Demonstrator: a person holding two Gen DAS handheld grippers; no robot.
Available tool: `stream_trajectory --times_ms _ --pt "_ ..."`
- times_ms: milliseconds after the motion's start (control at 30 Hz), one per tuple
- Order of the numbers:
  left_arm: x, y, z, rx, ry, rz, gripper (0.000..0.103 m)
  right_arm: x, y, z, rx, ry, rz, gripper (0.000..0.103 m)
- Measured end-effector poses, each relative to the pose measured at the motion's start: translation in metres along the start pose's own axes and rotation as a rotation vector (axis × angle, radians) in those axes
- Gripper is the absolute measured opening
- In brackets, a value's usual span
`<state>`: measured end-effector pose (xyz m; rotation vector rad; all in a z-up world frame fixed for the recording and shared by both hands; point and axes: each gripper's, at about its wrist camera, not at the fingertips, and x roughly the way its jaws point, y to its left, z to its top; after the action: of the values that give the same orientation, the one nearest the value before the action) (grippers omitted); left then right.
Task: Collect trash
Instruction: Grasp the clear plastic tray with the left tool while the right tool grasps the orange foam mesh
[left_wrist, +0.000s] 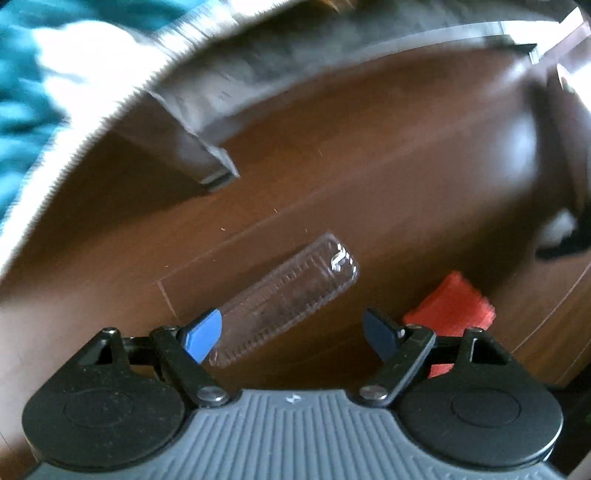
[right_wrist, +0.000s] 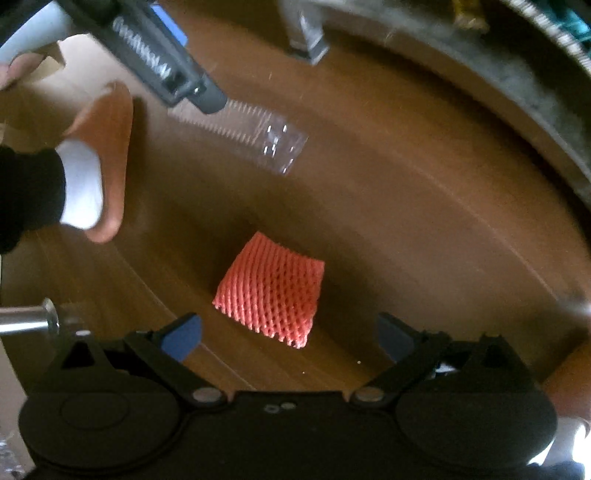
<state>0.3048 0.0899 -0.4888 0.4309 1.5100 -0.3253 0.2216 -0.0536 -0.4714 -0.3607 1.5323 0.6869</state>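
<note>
Both grippers point down at a brown wooden floor. The left gripper has its blue-tipped jaws spread wide and empty; a clear ribbed plastic tray lies flat on the floor between them, its near end just beside the left pad. The right gripper is likewise spread and empty, above a red foam mesh fruit sleeve lying near the tray

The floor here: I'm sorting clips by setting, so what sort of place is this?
Probably a room in a home: a brown wood-look floor, a furniture leg standing on it, and a foot in an orange slipper nearby.
</note>
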Motion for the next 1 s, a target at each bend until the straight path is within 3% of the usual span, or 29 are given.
stream_trajectory --times_ms 367,533,633,767,833,867,900,1000 --pt "0.069 -0.033 -0.01 0.37 0.0 0.13 0.084 0.067 0.004 0.008 -0.128 0.071 0.004 0.1" --pt "0.082 -0.032 -0.008 0.37 -0.002 0.144 0.081 0.081 0.015 0.011 -0.175 0.089 0.021 0.096" --pt "0.089 -0.032 -0.009 0.378 0.008 0.139 0.067 0.091 0.023 0.011 -0.217 0.104 0.002 0.086" --pt "0.093 -0.034 -0.012 0.369 -0.005 0.127 0.064 0.097 0.027 0.011 -0.251 0.117 -0.034 0.076" --pt "0.093 -0.031 -0.011 0.345 -0.001 0.106 0.057 0.096 0.027 0.011 -0.265 0.107 -0.046 0.072" --pt "0.093 -0.029 -0.011 0.339 0.001 0.105 0.056 0.097 0.028 0.011 -0.269 0.103 -0.049 0.066" --pt "0.092 -0.029 -0.011 0.337 0.002 0.107 0.055 0.096 0.029 0.011 -0.274 0.097 -0.057 0.053" --pt "0.089 -0.028 -0.01 0.307 0.014 0.089 0.054 0.092 0.027 0.013 -0.271 0.096 -0.058 0.033"
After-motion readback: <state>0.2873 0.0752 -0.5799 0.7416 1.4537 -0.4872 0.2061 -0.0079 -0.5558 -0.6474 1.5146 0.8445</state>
